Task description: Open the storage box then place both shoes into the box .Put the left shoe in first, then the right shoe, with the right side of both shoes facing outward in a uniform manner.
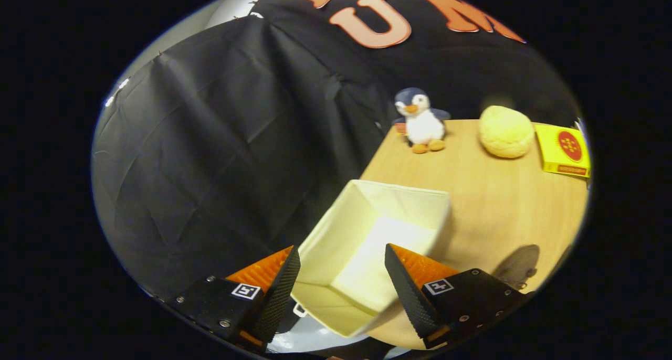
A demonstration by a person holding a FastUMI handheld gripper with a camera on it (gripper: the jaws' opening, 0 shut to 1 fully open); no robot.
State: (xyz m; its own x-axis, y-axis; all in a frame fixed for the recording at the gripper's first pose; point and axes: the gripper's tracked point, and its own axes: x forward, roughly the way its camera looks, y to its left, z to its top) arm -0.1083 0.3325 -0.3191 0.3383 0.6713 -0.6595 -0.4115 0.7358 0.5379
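Observation:
An open cream storage box [399, 205] sits on the wooden table [504, 202], its inside bare and brightly lit. My gripper [341, 257] hovers above the box's near part, open, with nothing between its fingers. Through the gap between the fingers I look down into the box. A grey shoe [520, 265] lies on the table just beyond the right finger, partly hidden by it.
At the table's far end stand a plush penguin [421, 121], a round yellow plush [505, 132] and a yellow carton [564, 150]. Black booth cloth [220, 139] hangs left of the table, close to the box's left wall.

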